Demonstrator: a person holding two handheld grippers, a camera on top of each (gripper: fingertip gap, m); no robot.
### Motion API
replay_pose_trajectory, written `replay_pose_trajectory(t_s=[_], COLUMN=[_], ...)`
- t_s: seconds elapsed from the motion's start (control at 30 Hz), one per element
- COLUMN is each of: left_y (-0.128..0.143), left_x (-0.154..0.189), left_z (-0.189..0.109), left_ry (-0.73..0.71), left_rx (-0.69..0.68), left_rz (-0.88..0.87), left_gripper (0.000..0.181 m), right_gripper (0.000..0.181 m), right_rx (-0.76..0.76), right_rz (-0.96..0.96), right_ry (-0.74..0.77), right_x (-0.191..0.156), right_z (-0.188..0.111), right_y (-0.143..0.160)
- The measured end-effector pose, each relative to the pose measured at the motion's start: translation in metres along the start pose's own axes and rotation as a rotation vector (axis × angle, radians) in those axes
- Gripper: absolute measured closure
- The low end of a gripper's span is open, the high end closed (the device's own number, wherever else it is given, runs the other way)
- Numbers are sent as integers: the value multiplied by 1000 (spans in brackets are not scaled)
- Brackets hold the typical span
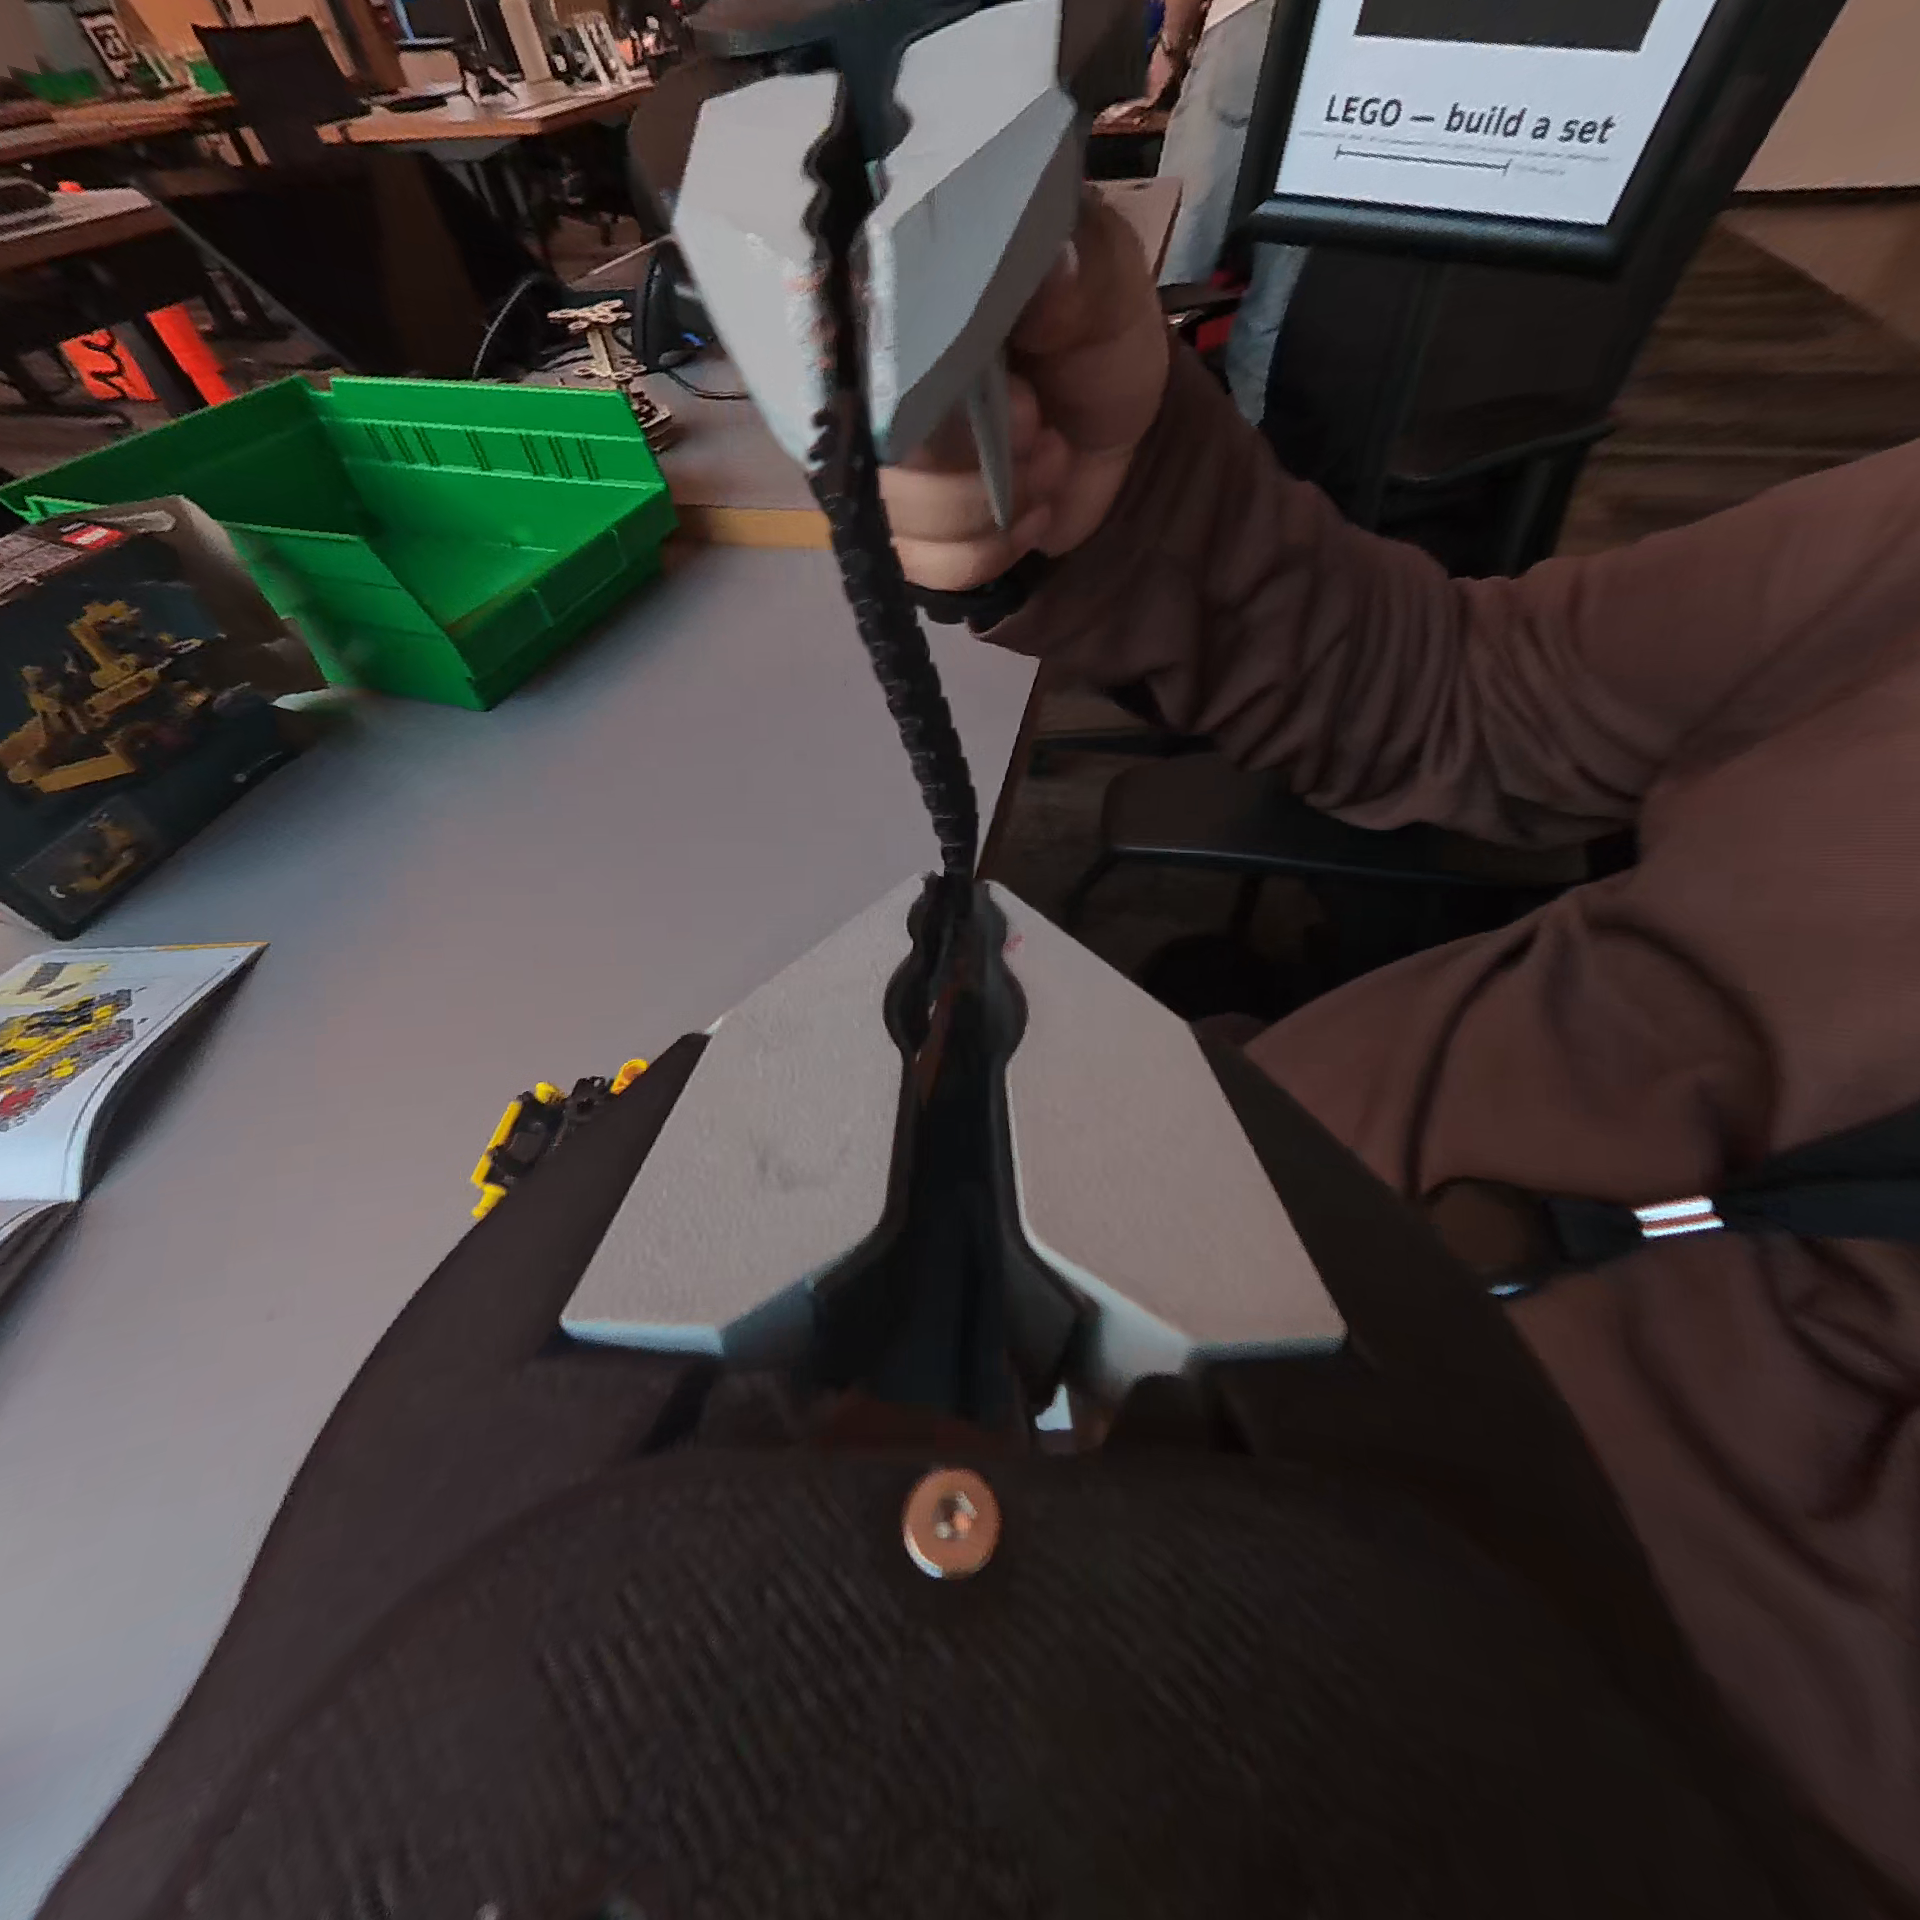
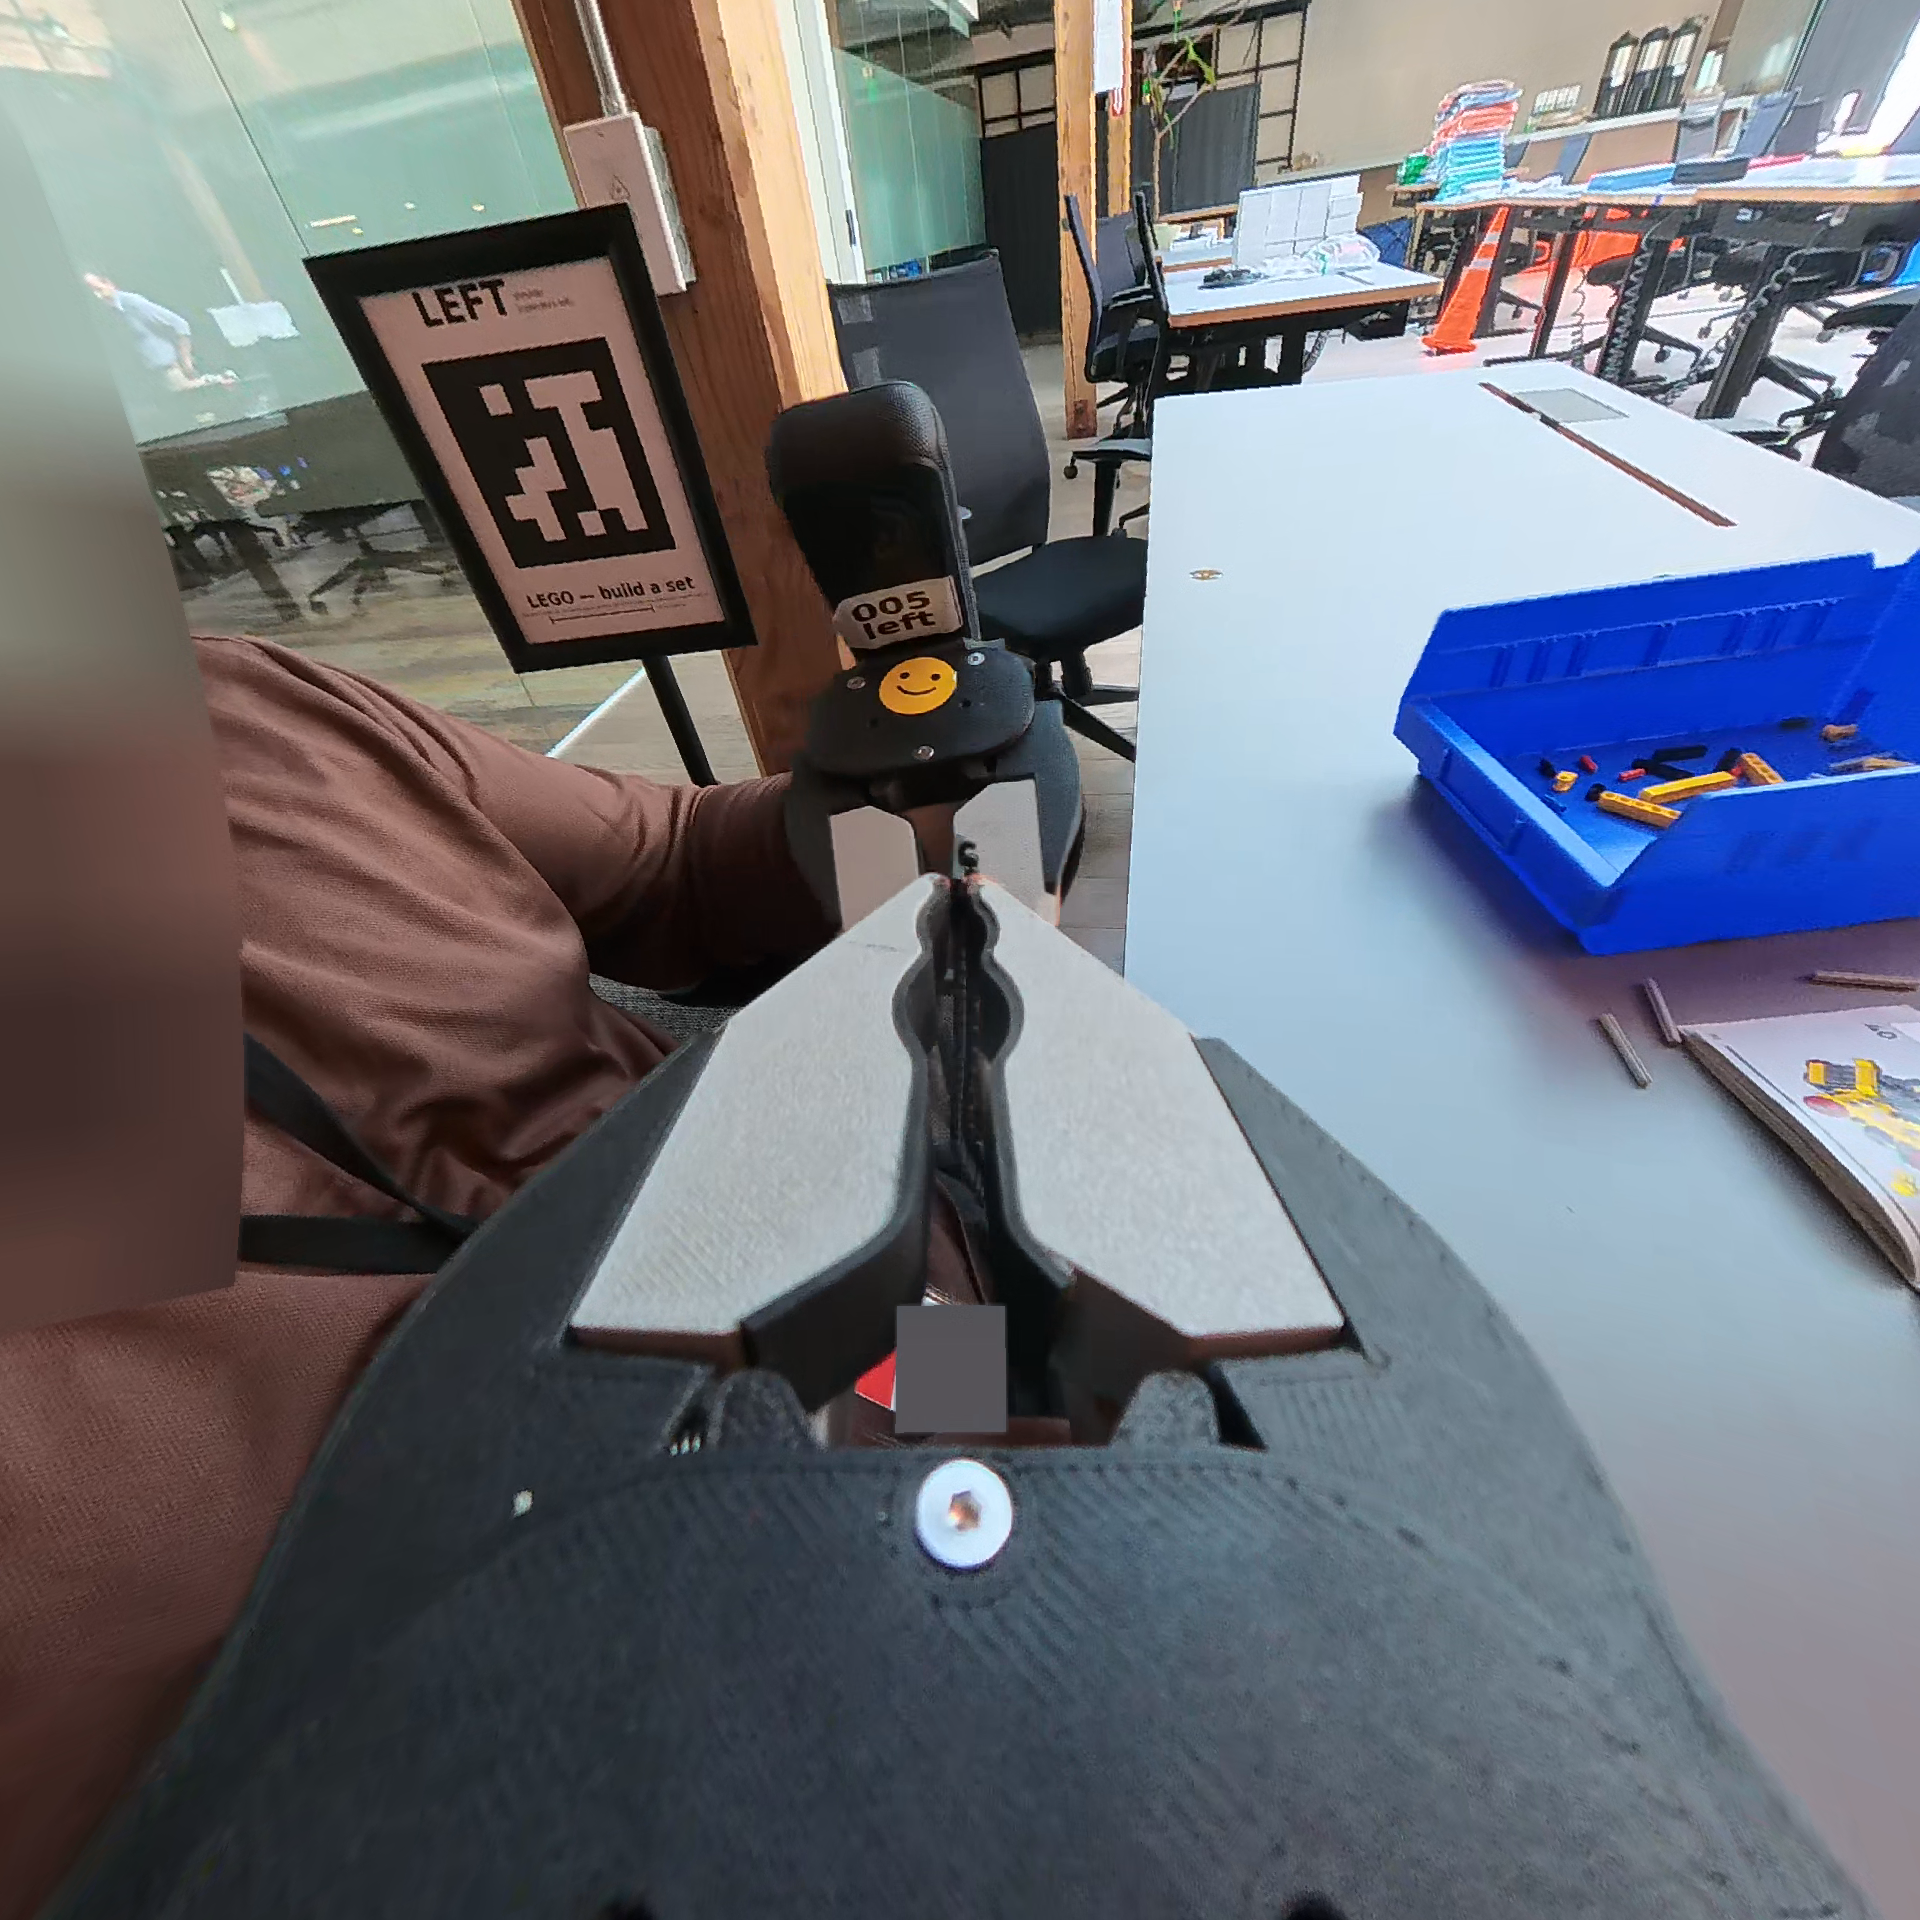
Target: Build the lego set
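Note:
A black Lego track chain [image 1: 914, 665] hangs stretched between my two grippers, above the table's edge. My left gripper [image 1: 951, 894] is shut on its lower end. My right gripper [image 1: 831, 312], held in a hand with a brown sleeve, is shut on its upper end. In the right wrist view the right gripper [image 2: 961, 888] is shut with the chain [image 2: 961, 1029] running between its fingers, and the left gripper [image 2: 964, 857] faces it tip to tip. A partly built yellow and black model [image 1: 540, 1132] lies on the grey table [image 1: 520, 883], mostly hidden behind my left gripper.
A green bin [image 1: 468, 540], the set's box [image 1: 125, 686] and an open instruction booklet [image 1: 94, 1049] lie to the left. A blue bin [image 2: 1662, 873] holds several loose pieces [image 2: 1662, 795]. Thin brown rods [image 2: 1626, 1049] lie by the booklet [image 2: 1829, 1122]. A framed sign [image 2: 530, 447] stands behind. The gap from one gripper's tips to the other's is roughly 7 cm.

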State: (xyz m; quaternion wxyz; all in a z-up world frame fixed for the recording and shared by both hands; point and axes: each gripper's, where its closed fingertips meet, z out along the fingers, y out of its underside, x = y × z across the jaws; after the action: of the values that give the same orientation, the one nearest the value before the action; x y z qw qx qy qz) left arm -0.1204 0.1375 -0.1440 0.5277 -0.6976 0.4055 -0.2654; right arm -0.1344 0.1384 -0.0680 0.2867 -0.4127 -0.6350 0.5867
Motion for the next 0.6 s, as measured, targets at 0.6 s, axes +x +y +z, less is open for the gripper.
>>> replay_pose_trajectory(t_s=[0.6], left_y=[18], left_x=[-58], left_z=[-30], left_ry=[-288], left_rx=[-125], left_rz=[253], left_gripper=[181], right_gripper=[165], right_rx=[-23], right_rz=[30], right_ry=[111], right_x=[25], right_z=[-2], right_y=[8])
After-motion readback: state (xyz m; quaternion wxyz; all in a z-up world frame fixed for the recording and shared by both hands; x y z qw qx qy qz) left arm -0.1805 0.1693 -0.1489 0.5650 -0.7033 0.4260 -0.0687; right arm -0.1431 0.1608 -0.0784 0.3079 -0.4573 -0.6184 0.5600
